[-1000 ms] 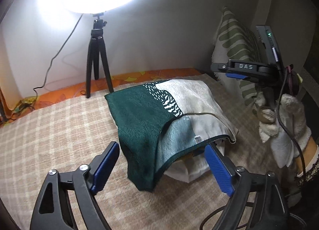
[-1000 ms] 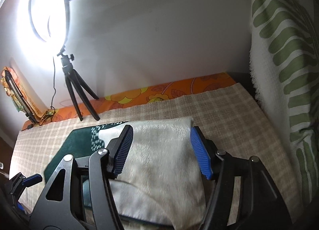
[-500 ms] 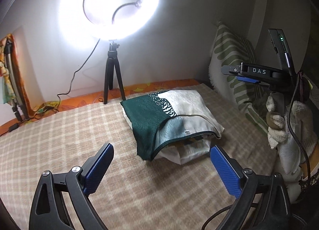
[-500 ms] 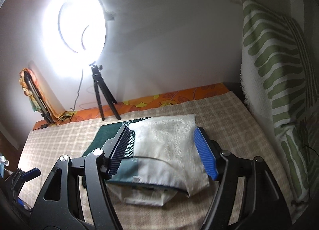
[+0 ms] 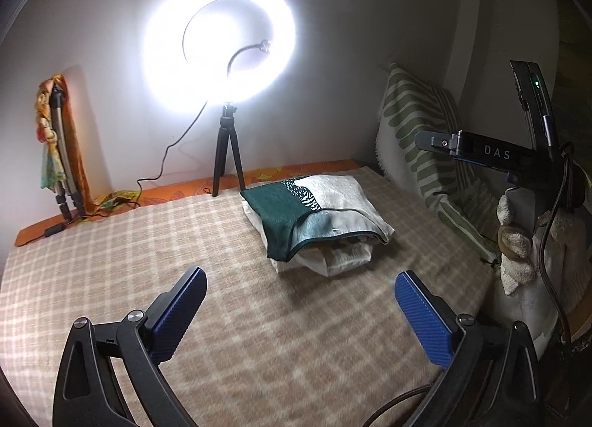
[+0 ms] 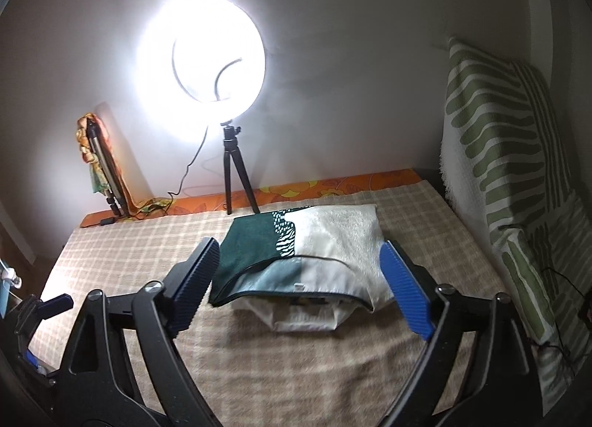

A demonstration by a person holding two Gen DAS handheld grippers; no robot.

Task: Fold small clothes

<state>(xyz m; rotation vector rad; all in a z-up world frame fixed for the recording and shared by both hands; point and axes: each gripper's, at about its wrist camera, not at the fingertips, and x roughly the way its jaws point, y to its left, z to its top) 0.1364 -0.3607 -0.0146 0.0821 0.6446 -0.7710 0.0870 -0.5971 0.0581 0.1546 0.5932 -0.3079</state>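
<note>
The left gripper, with black arms and blue ribbed pads, is hanging wide apart and still opening over the beige checked blanket, holding nothing. The right gripper is also opening, empty, its pads clear of the folded dark green and cream fleece garment, which is lying on a white folded cloth mid-blanket, near the glowing ring lamp's black tripod.

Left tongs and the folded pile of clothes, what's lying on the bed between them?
Nothing: in the left wrist view only bare checked blanket stretches from the left tongs to the pile of clothes.
</note>
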